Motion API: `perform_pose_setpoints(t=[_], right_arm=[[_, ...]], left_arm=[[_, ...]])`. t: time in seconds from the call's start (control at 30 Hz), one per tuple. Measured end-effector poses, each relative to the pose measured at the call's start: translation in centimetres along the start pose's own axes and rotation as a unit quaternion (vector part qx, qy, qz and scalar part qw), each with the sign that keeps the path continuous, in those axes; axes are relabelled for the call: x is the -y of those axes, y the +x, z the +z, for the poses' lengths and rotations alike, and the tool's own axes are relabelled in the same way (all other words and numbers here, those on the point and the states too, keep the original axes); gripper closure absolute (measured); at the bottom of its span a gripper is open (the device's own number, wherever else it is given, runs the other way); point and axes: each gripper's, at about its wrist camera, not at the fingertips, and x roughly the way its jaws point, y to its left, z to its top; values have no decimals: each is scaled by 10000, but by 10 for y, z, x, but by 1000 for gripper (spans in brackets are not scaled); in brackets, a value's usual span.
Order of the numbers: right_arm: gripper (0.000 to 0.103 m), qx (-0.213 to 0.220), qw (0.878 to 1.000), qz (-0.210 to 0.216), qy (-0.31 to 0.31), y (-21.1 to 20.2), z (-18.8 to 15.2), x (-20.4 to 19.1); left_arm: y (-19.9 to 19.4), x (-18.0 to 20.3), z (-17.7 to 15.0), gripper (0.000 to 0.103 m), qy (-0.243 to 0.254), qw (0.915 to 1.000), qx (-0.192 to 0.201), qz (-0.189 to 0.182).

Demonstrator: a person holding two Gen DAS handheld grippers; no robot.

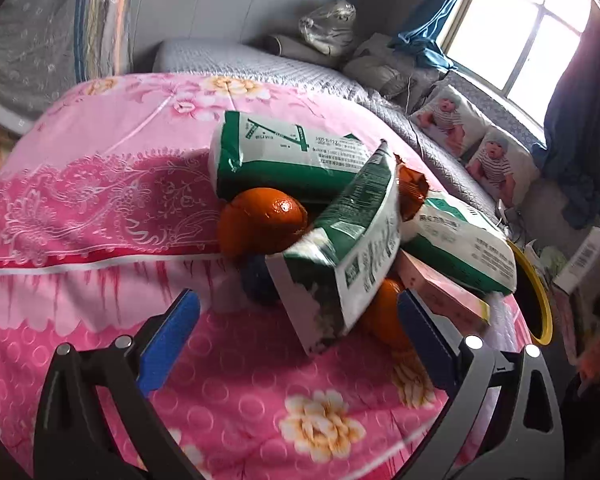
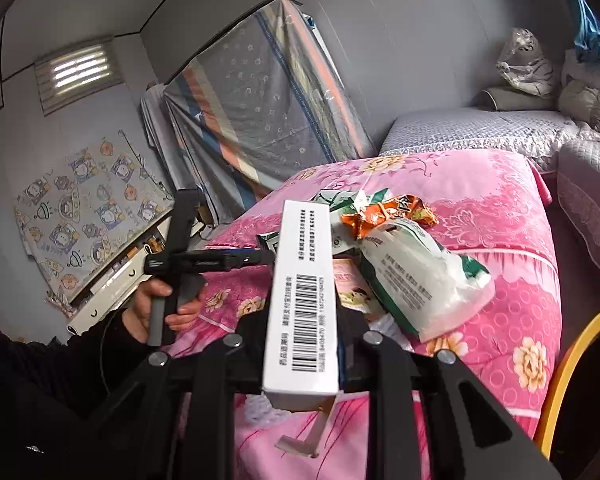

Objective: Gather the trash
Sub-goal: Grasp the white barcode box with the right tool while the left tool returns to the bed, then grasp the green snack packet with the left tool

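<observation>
Your right tool (image 2: 300, 344) is clenched on the white carton (image 2: 304, 300); left tool (image 1: 296, 320) released before the trash pile (image 1: 332, 216) on the bed (image 1: 100, 200). Next: carry it to the yellow-rimmed bin (image 2: 560, 376), I judge.

A pink floral bedspread (image 1: 112, 200) is seen spread over the bed, with a grey quilted mattress (image 1: 260, 64) lying beyond it. Two cushions printed with a baby's picture (image 1: 448, 118) are propped below the window (image 1: 516, 36), beside a blue curtain (image 1: 432, 40). A cartoon-patterned cloth (image 2: 88, 204) is hung against the wall, and a striped sheet (image 2: 260, 92) is draped over something tall.
</observation>
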Motion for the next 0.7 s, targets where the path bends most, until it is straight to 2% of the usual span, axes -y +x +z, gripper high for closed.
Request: perform_pose_setpoints(t=[0.1, 0.13, 0.2, 0.3, 0.37, 0.43, 0.47, 0.53, 0.7], right_arm=[[82, 38, 10000, -13, 43, -5, -6, 2], [82, 50, 10000, 3, 55, -7, -9, 1], [82, 68, 9999, 22, 70, -8, -11, 1], [82, 89, 9999, -26, 88, -11, -17, -3], [82, 115, 9998, -36, 127, -13, -18, -2], [82, 145, 9998, -41, 152, -16, -19, -4], [82, 157, 9997, -48, 163, -17, -19, -5], [82, 166, 9997, -53, 153, -18, -17, -7], [82, 179, 9998, -53, 90, -19, -19, -14]], left_arm=[[13, -3, 5, 11, -26, 10000, -70, 16], [18, -3, 6, 17, -29, 10000, -87, 16], [26, -5, 9, 22, -13, 9999, -140, -45], [27, -5, 11, 39, -48, 9997, -75, -221], [22, -4, 11, 49, -48, 9998, 90, -168], [14, -7, 12, 59, -161, 9992, 222, -301], [8, -9, 12, 61, -232, 9986, 269, -401], [-3, -10, 11, 72, -267, 9977, 345, -523], [-25, -6, 3, 74, -160, 9976, 550, -401]])
